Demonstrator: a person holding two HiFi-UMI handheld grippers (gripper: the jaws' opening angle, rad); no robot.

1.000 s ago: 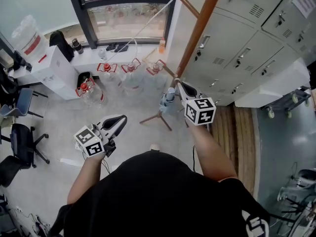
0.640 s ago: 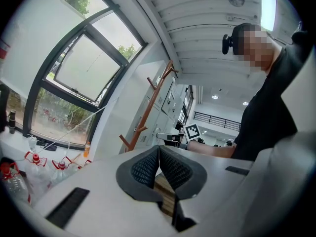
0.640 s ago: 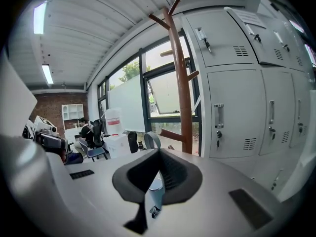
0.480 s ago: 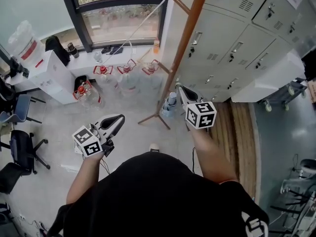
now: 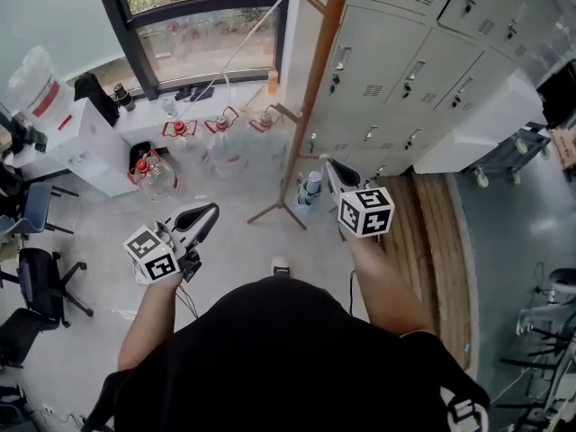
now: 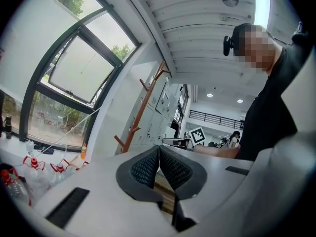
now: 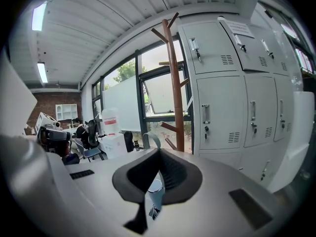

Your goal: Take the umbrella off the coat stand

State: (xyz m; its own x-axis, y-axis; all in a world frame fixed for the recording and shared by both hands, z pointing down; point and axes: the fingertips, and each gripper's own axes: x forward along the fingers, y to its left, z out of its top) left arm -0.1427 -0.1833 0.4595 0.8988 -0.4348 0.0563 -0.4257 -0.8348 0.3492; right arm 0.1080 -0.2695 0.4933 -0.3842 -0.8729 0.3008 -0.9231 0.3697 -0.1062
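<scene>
Two grippers show in the head view, one in each hand. The right gripper (image 5: 328, 167) sits in the middle of the frame, and its jaws are closed on the small folded umbrella (image 5: 308, 192). The umbrella is pale blue and grey, short and rolled up tight. In the right gripper view a bit of the umbrella (image 7: 155, 191) peeks out between the dark pads of the right gripper (image 7: 158, 157), and a grey loop strap (image 7: 150, 138) pokes up just above them. The left gripper (image 5: 209, 212) is at the lower left, well apart from the umbrella. In the left gripper view the pads of the left gripper (image 6: 159, 152) are pressed together with nothing between them.

The wooden coat stand (image 5: 313, 88) is a tall brown pole with pegs. It rises from its legs near the middle of the head view up to the top edge. The umbrella is off its pegs, low down beside the pole.

The floor (image 5: 234, 250) is pale grey, with a strip of wooden boards (image 5: 432, 232) at the right. Grey lockers (image 5: 405, 70) fill the upper right. A big window (image 5: 207, 25) is at the upper left, with clear water jugs (image 5: 225, 147) on the floor under it. Dark office chairs (image 5: 36, 277) stand at the left edge.
</scene>
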